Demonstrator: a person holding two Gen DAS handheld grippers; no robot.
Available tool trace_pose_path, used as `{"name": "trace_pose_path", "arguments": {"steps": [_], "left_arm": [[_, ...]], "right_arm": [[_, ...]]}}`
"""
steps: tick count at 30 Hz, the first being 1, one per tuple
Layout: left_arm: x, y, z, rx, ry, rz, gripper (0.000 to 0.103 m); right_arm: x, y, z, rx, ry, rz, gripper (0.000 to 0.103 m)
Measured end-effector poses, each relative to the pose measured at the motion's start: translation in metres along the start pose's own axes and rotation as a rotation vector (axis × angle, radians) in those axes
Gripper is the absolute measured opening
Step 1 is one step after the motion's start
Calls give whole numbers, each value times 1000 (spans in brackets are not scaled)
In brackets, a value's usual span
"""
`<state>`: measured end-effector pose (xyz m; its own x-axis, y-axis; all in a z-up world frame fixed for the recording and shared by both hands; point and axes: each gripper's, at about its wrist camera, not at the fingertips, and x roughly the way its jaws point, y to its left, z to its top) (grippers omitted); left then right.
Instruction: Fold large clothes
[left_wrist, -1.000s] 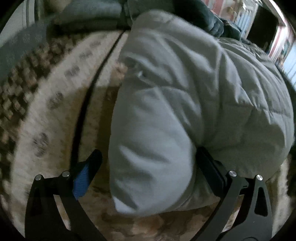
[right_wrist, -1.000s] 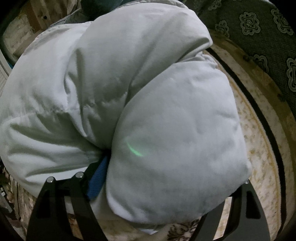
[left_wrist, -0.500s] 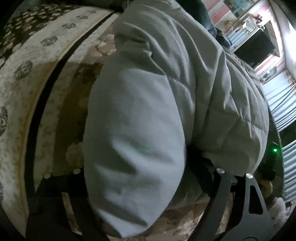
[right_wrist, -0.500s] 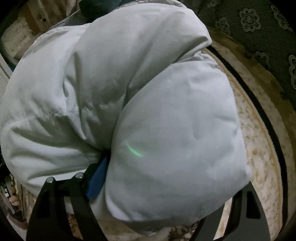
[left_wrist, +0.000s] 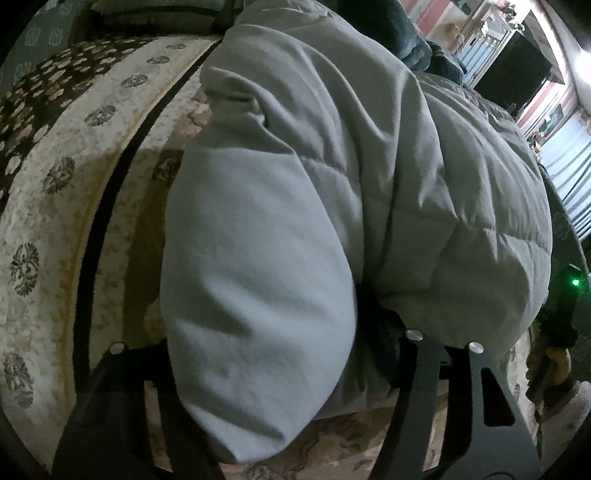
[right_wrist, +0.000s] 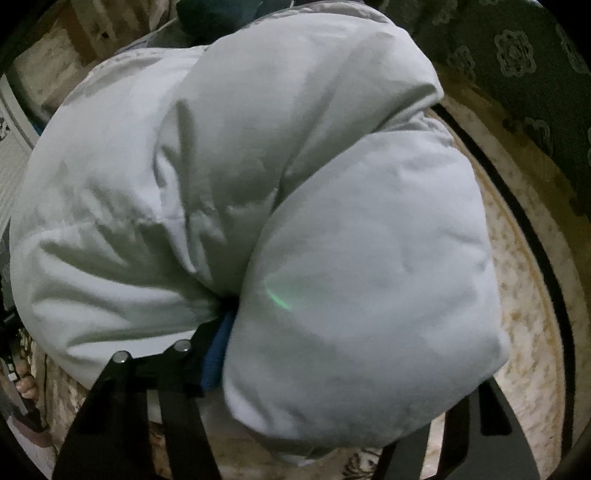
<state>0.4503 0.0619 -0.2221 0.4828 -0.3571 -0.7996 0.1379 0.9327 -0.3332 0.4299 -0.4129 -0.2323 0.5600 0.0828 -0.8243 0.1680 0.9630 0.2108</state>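
A large pale grey puffer jacket lies bunched over a patterned carpet and fills both views; it also shows in the right wrist view. My left gripper is closed around a thick puffy fold of the jacket, which bulges out between its black fingers and hides the tips. My right gripper grips another bulging fold of the same jacket; its left finger with the blue pad presses into the fabric. The right finger is mostly hidden under the fold.
A cream and brown patterned carpet with a dark border line lies under the jacket; it also shows in the right wrist view. Dark green patterned fabric sits at the far right. A dark screen and striped curtains stand behind.
The left gripper has swung and moved in over the fold, so the jacket now covers its blue pad. The right gripper holds its fold almost unchanged.
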Motion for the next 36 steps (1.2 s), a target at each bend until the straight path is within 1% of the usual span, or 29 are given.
{"name": "trace_pose_path", "arguments": {"steps": [5,6,7,8,10,11,13,15,16,17,18,19,20,21,22,23,24,25,26,27,28,29,30,31,32,34,36], "left_arm": [[1,-4,-1,17,12,42,60],[2,-8,2,21,21,52,58],[3,-13,9,25,34,65,52],[2,-17,13,30,43,77,49],[-1,-27,25,53,76,116,40],[-5,-31,34,61,96,131,38],[-17,-36,49,62,109,141,33],[-34,-41,60,58,96,139,30],[-46,-42,63,52,86,140,29],[-67,-43,63,44,71,158,29],[-85,-47,60,50,56,189,29],[-114,-50,50,64,26,234,28],[-132,-51,41,65,7,253,28],[-162,-48,23,53,-22,271,28],[-178,-48,12,37,-36,272,29],[-206,-39,-13,5,-51,267,29],[-223,-29,-33,-17,-55,264,29],[-240,-18,-62,-49,-50,263,29],[-247,-10,-81,-65,-39,267,29],[-252,0,-107,-88,-13,272,30],[-253,10,-122,-97,12,277,30],[-243,22,-145,-117,78,282,31],[-238,32,-160,-132,103,270,31],[-229,42,-175,-156,119,240,32],[-226,45,-182,-157,115,232,33],[-227,43,-184,-149,86,223,38],[-233,50,-186,-186,77,206,44]], "right_arm": [[-4,5,5,-61,12,-39,54],[-5,6,8,-63,18,-44,51],[-6,7,11,-62,22,-46,46],[-8,8,16,-72,26,-56,44],[-19,14,25,-98,19,-80,36],[-24,15,27,-88,11,-79,34],[-43,18,37,-59,-18,-55,30],[-80,28,47,-66,-84,-11,29],[-94,33,48,-78,-109,10,28],[-119,43,46,-105,-146,52,28],[-134,49,43,-130,-168,75,28],[-159,60,30,-172,-202,109,28],[-173,65,19,-195,-221,131,28],[-188,68,3,-221,-240,157,28],[-198,72,-15,-238,-254,185,28],[-209,72,-40,-251,-258,221,28],[-215,69,-66,-262,-249,250,28],[-214,71,-87,-266,-237,267,28],[-209,67,-111,-261,-200,285,28],[-197,68,-131,-257,-158,287,28],[-192,76,-151,-262,-128,277,28],[-181,71,-169,-274,-94,245,28],[-172,64,-181,-277,-74,233,29],[-171,63,-192,-270,-61,239,30],[-169,59,-197,-253,-45,256,30],[-168,53,-199,-241,-27,271,35],[-170,43,-195,-231,-2,283,38]]}}
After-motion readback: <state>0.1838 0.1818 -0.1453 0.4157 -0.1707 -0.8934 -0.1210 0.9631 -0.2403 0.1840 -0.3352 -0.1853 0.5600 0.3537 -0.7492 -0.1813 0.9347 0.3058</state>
